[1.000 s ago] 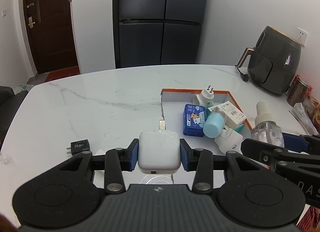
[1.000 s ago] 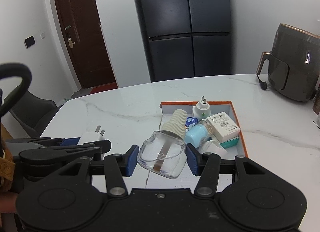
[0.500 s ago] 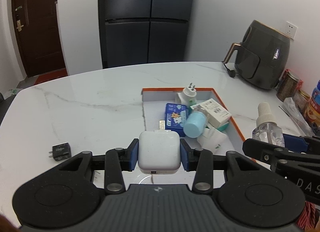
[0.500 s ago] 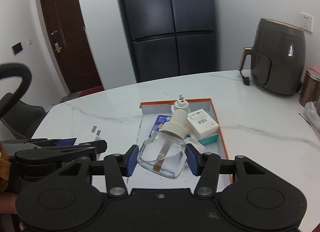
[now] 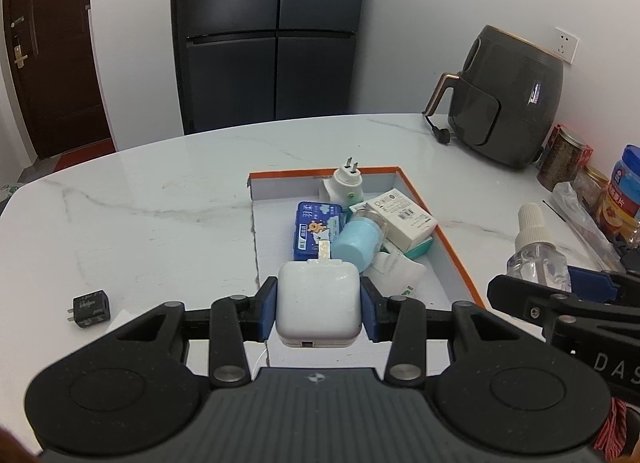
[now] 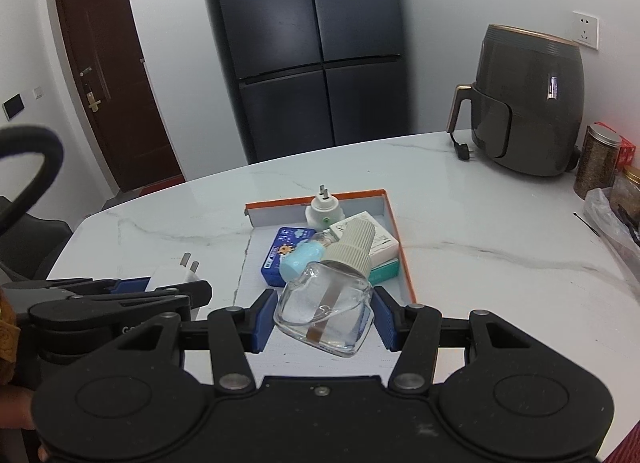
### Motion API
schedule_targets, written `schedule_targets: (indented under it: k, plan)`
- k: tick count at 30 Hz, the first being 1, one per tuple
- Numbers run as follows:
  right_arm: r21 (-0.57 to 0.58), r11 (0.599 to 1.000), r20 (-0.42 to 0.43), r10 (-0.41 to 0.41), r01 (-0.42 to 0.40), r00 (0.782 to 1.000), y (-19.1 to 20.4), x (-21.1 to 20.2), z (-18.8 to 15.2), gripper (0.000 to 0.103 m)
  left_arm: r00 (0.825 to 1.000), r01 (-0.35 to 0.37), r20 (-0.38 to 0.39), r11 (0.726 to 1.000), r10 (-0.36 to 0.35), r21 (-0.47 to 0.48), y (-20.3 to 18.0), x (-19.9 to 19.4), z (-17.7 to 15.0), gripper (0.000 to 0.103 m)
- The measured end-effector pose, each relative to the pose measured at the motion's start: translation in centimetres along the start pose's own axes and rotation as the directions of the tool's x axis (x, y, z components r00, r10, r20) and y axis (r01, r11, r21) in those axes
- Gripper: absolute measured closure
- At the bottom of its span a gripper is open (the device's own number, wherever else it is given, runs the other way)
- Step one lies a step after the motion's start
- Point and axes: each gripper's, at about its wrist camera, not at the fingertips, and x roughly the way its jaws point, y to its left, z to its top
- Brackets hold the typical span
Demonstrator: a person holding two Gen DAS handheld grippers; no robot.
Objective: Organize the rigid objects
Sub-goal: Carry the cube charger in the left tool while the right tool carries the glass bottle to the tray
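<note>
The left tongs point(image 5: 318, 313) are clamped on a white charger point(image 5: 317, 303), held above the near edge of the orange-rimmed tray point(image 5: 452, 253) on the marble worktop point(image 5: 160, 223), while the right tongs point(image 6: 322, 319) pinch a clear glass bottle with a ribbed cream cap point(image 6: 326, 309), tilted over the same tray. Inside the tray lie a blue box point(image 5: 314, 231), a pale blue bottle point(image 5: 356, 245), a white carton point(image 5: 404, 219) and a white plug-in unit point(image 5: 346, 183). A small black adapter point(image 5: 90, 307) sits on the worktop well to the left.

- The right gripper point(image 6: 323, 317) clamps a clear bottle point(image 6: 324, 313), its ribbed cap point(image 6: 354, 243) pointing away.
- Just beyond lies an orange-rimmed tray point(image 6: 405, 263) of small items.
- The left gripper point(image 6: 160, 289), to its left, holds a white charger point(image 6: 172, 273).
</note>
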Motion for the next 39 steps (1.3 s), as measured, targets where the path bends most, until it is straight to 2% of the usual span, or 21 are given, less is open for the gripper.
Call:
schedule_targets:
  k: [23, 39]
  plan:
    - [-0.003, 1.000, -0.043, 0.010, -0.010, 0.999, -2.3, 2.8, 0.5, 0.041, 0.999, -0.006, -0.050, 1.000, 0.005, -0.014, -1.4, 2.8, 0.3, 0.061]
    - [-0.013, 1.000, -0.060, 0.021, -0.022, 0.998, -3.5, 7.3, 3.1, 0.041, 0.999, -0.032, -0.042, 0.999, 0.031, -0.042, -0.9, 6.2, 3.2, 0.061]
